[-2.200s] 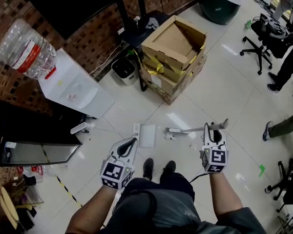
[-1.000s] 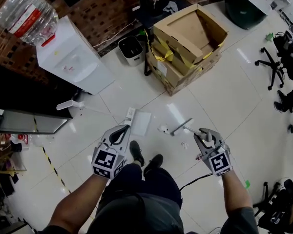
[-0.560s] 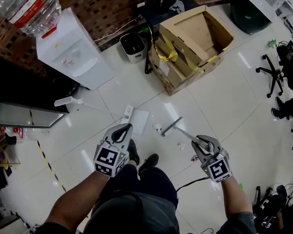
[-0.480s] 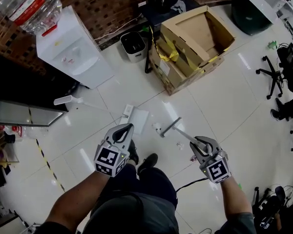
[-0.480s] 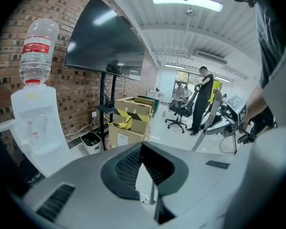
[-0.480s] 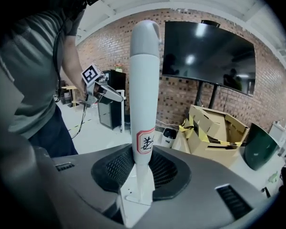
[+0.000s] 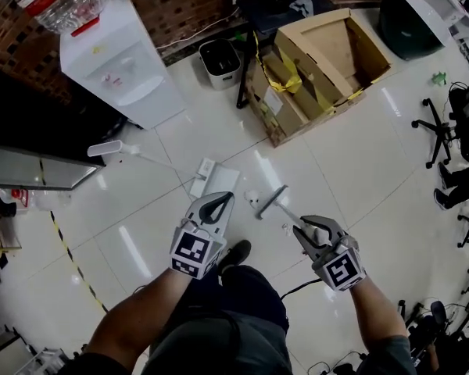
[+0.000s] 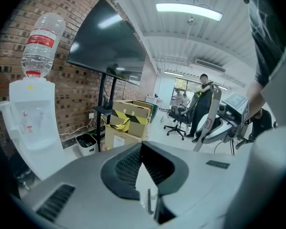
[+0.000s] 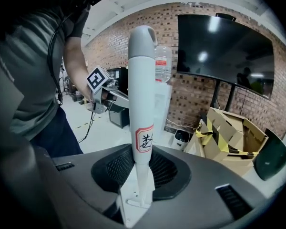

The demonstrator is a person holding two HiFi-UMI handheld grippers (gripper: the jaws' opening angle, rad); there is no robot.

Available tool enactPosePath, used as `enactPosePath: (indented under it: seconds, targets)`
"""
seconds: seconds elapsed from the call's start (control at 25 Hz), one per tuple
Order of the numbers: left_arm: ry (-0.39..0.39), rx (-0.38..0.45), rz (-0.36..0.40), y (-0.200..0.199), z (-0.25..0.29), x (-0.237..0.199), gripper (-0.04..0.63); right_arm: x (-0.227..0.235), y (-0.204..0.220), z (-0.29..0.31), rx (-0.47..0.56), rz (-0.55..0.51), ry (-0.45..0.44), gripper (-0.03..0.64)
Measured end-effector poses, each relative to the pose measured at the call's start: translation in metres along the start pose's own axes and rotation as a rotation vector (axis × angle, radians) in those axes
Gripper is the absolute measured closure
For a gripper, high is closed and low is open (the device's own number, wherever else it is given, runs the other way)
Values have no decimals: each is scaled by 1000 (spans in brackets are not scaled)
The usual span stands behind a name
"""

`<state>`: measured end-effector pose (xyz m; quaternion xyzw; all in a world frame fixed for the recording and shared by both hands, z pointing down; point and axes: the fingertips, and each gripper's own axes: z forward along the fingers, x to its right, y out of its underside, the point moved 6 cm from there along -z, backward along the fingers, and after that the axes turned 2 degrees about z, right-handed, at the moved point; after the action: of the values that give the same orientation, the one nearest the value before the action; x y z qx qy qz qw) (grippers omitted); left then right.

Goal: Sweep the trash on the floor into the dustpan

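**Light scraps and a long lever: where this sweep could slip**

Head view: the left gripper (image 7: 218, 202) was closed over the near end of the white dustpan (image 7: 219, 182), which lay on the floor at its 12 o'clock. The right gripper (image 7: 308, 230) was clamped on the broom (image 7: 284, 211), whose head reached toward its 10 o'clock. The head stopped just beside a white bit of trash (image 7: 252, 201). That bit sat at the dustpan's 3 o'clock, near it but not in it. Whether the pan's lip lay flat on the floor could not be told. If it was lifted, I judged the trash would slide under it rather than in. Too brisk a stroke could also have flicked the bit past the pan toward the water dispenser (image 7: 113, 61) at 10 o'clock.

Left gripper view: the jaws were together on a thin white strip, which I took for the dustpan's handle. The pan itself lay out of sight below, and cardboard boxes (image 8: 128, 113) stood at 11 o'clock. So narrow a hold might have let the pan twist or skid back when the broom pushed against it.

Right gripper view: the jaws pressed on the broom's white shaft just under a red-bordered label (image 9: 144, 140). The shaft rose to 12 o'clock and ended in a grey cap (image 9: 142, 37). With the hold that near the top, the head probably had a long lever and could have swung wide or turned in the jaws
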<state>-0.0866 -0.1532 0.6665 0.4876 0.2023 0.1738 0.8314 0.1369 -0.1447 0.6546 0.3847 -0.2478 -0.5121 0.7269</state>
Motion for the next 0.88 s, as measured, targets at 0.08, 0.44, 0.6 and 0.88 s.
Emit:
enactPosePath:
  seconds: [0.08, 0.44, 0.6, 0.88]
  targets:
    - [-5, 8, 0, -1, -4, -5, 580, -2, -5, 9, 0, 9, -2, 523]
    - [-28, 17, -2, 6, -19, -29, 581, -19, -35, 60, 21, -19, -46, 523]
    - [-54, 12, -21, 11, -29, -46, 581, -30, -57, 88, 53, -41, -71, 523]
    - [-94, 8, -51, 27, -49, -78, 581, -60, -98, 169, 124, -151, -215, 523]
